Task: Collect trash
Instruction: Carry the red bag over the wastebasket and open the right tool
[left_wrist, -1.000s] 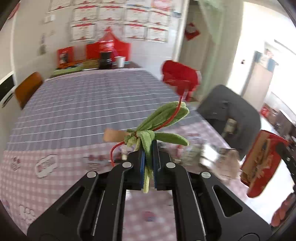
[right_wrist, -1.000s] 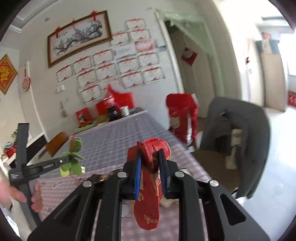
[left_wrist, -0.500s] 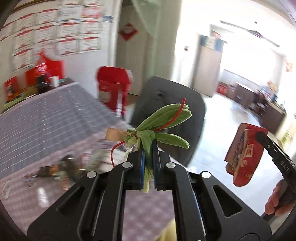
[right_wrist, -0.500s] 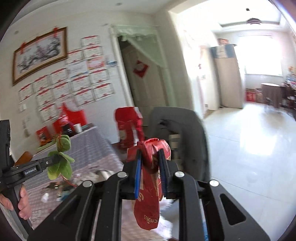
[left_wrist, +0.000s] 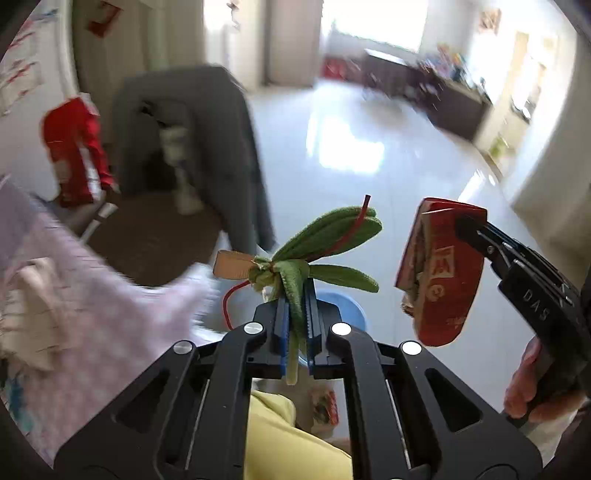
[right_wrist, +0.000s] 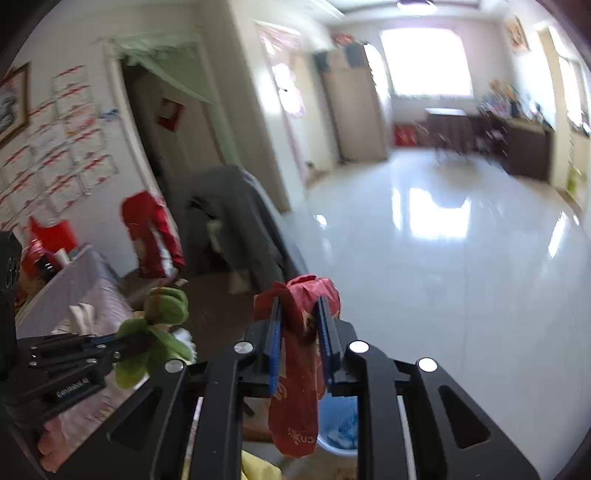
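My left gripper (left_wrist: 296, 295) is shut on a bunch of green felt leaves (left_wrist: 325, 243) tied with a red string and a tan tag. It shows again at the left of the right wrist view, leaves (right_wrist: 155, 325) sticking out. My right gripper (right_wrist: 300, 314) is shut on a crumpled red snack wrapper (right_wrist: 299, 369) that hangs down between the pads; the same wrapper (left_wrist: 439, 273) appears at the right of the left wrist view. A blue bin (left_wrist: 345, 306) (right_wrist: 341, 421) sits on the floor just below both grippers, mostly hidden behind them.
The table with a pink-and-purple checked cloth (left_wrist: 92, 302) is at the left, litter on it. A chair draped with a grey coat (left_wrist: 192, 147) and a red jacket (left_wrist: 77, 144) stand beside it. Glossy white floor (right_wrist: 443, 258) stretches ahead. A yellow garment (left_wrist: 280, 435) lies below.
Both grippers swung away from the table toward the open room and tipped downward, still holding their loads. The blue bin has come into view beneath them.
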